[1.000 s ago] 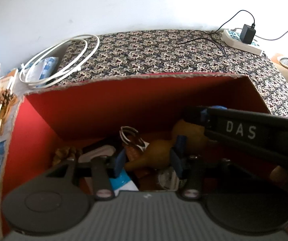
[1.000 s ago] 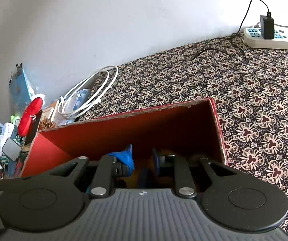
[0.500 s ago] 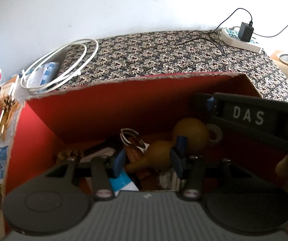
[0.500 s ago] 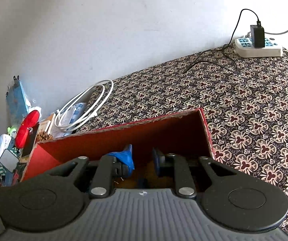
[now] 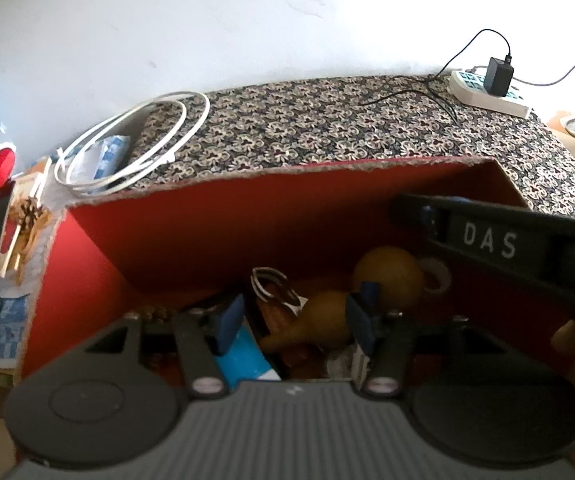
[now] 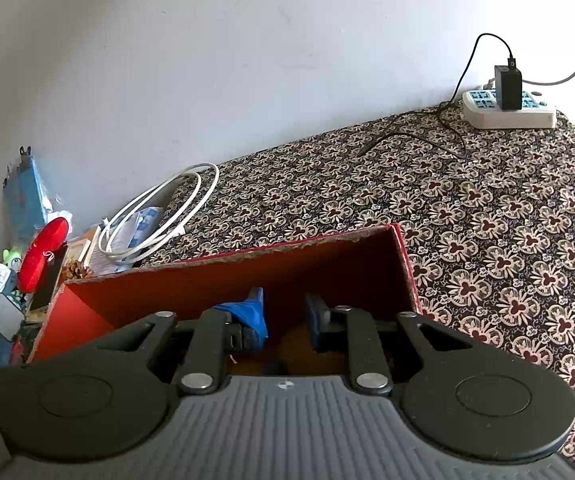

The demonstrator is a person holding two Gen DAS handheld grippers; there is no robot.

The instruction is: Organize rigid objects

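Left wrist view looked straight down into the red box (image 5: 215, 232), which sat on the patterned worktop (image 5: 327, 128) near its front edge. The left gripper (image 5: 295, 320) hung over the open top with its jaws apart and nothing between them. Right below sat a tan gourd (image 5: 383, 280), lying on its side among the clutter on the box floor, narrow end toward the camera. Beside it were a blue and white packet (image 5: 243, 354), a bundle of metal rings (image 5: 273, 286) and a small white ring (image 5: 435, 278) just past the gourd's fat end. The right gripper (image 5: 487, 236) reached in from the right side, black body with "DAS" on it, above the box's right end.

From the right wrist camera, the right gripper (image 6: 285, 314) had its jaws apart too, holding nothing, with a scrap of blue material (image 6: 247, 312) stuck on the left finger. It was over the right end of the red box (image 6: 327, 268).

Back on the worktop, a white coiled cable (image 6: 159, 216) lay at the left edge and a power strip (image 6: 507, 110) with a black charger (image 6: 508, 87) plugged in sat at the far right corner. A red pouch (image 6: 43, 254) was off the left edge in a pile of stuff.
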